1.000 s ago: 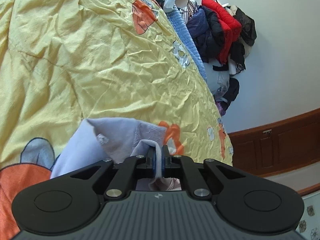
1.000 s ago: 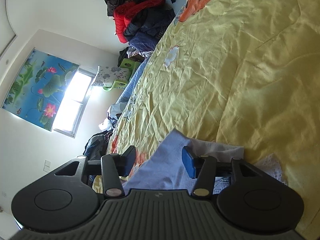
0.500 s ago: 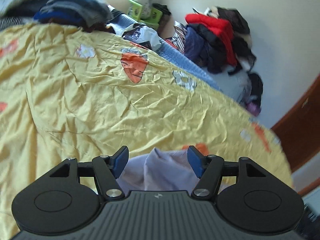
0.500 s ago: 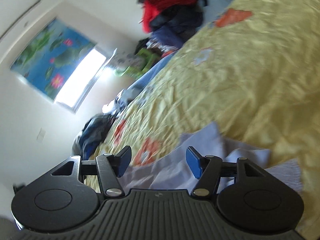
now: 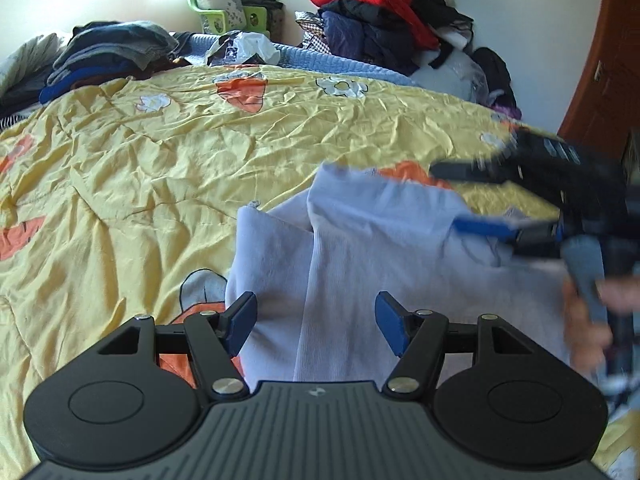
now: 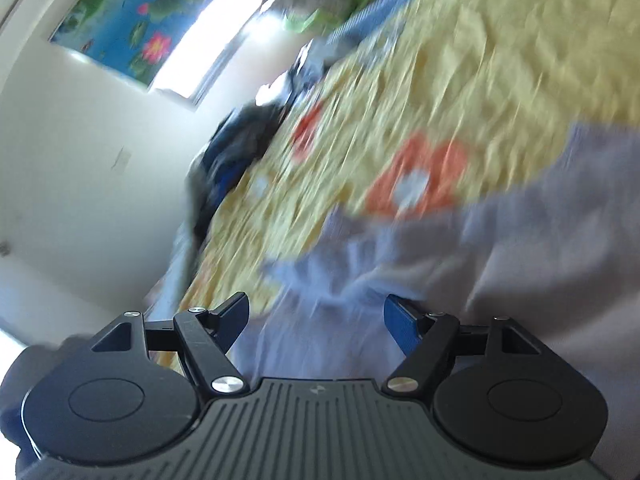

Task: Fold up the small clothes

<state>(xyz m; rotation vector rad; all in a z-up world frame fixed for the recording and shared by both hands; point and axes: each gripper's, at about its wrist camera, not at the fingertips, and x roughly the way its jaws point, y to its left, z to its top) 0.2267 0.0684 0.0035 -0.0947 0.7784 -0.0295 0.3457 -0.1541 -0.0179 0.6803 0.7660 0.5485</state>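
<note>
A small pale lilac garment (image 5: 384, 248) lies folded and rumpled on the yellow bedspread (image 5: 168, 160). My left gripper (image 5: 316, 322) hovers over its near edge, open, with nothing pinched between its blue pads. In the left wrist view my right gripper (image 5: 472, 196) shows at the right, blurred, over the garment's far side, held by a hand (image 5: 588, 320). The right wrist view is motion-blurred: the right gripper (image 6: 318, 322) is above the lilac garment (image 6: 500, 264), its jaws opening and gripping nothing.
Piles of dark and red clothes (image 5: 384, 20) lie at the far end of the bed. A stack of dark folded clothes (image 5: 104, 56) sits at far left. A green basket (image 5: 224, 16) stands under the window. A wooden door (image 5: 604, 76) is at right.
The left gripper let go of the lilac cloth, opened, rolled upright and pulled back. The right gripper widened and swung across the garment; its view went blurry.
</note>
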